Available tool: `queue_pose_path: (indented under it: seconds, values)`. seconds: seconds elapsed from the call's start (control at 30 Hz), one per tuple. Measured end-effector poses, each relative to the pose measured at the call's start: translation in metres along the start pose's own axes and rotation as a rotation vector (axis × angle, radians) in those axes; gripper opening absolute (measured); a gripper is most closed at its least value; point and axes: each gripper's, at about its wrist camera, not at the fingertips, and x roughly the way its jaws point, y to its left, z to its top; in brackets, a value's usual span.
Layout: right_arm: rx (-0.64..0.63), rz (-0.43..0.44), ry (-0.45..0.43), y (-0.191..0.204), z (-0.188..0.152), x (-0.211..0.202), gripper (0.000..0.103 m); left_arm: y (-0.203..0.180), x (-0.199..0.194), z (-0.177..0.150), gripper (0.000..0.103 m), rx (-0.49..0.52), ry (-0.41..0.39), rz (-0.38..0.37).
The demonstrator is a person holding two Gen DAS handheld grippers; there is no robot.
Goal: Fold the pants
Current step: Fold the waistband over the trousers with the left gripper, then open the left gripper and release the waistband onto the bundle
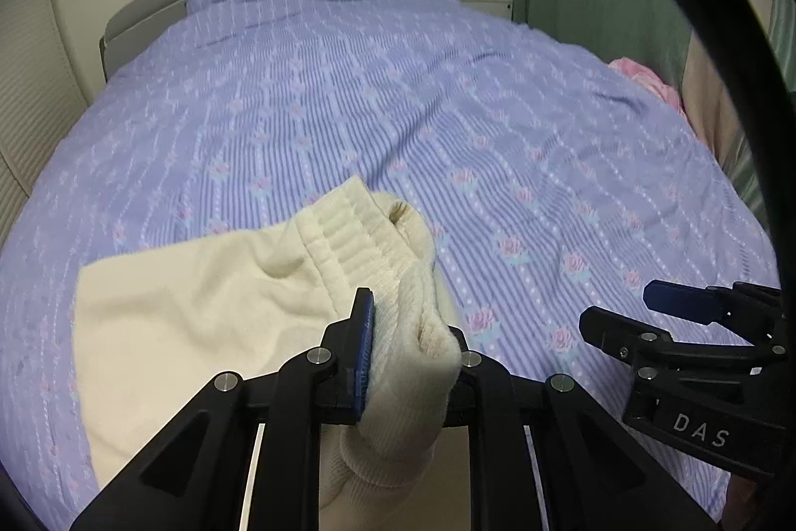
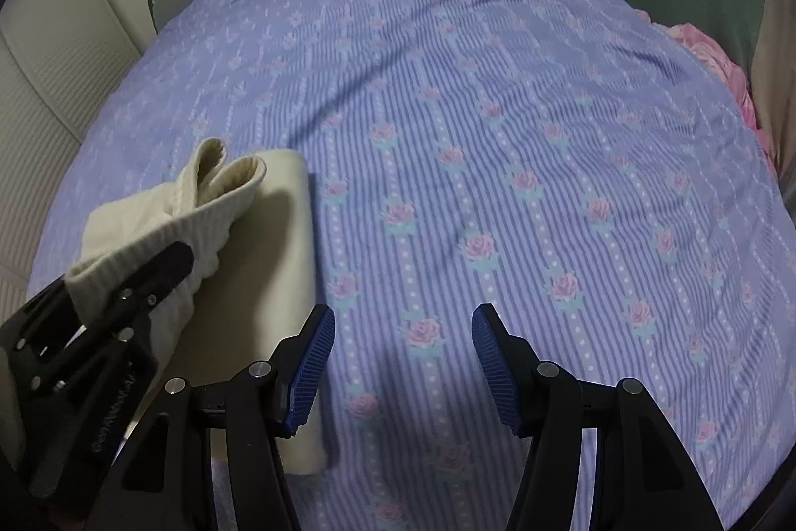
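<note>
Dim, cool indoor light is falling evenly across the bedspread [image 1: 398, 108], leaving its far rose pattern looking soft and slightly blurred. The fisheye lens is bowing the bed and blacking out corners, heaviest around 2 o'clock in the left wrist view. The pants [image 2: 278, 232] are casting a soft shadow.

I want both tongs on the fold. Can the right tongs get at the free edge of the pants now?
Probably yes: the right tongs are open and empty, right beside the pants, with only bedspread between.

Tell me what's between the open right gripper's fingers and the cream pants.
Only bare flowered bedspread lies under the right gripper, seen in its wrist view; the pants sit just beside its left finger.
</note>
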Motion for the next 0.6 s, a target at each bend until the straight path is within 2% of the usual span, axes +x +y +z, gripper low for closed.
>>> queue_pose_path:
  seconds: [0.23,0.27,0.4,0.47,0.6]
  values:
    - [0.000,0.007,0.017,-0.009,-0.001,0.006,0.059,-0.010,0.003,0.002,0.020,-0.008,0.024,0.015]
    - [-0.002,0.004,0.018,-0.010,-0.001,0.006,0.059,-0.010,0.003,0.002,0.022,-0.016,0.029,0.008]
    - [-0.003,0.007,0.019,-0.011,0.000,0.001,0.059,-0.010,0.002,0.005,0.045,-0.049,0.032,-0.052]
    - [-0.006,0.005,0.017,-0.011,-0.001,-0.001,0.059,-0.012,-0.003,0.005,0.049,-0.047,0.008,-0.045]
    - [-0.014,-0.008,0.006,-0.012,-0.002,-0.009,0.059,-0.008,-0.017,0.008,0.049,-0.081,-0.011,-0.058]
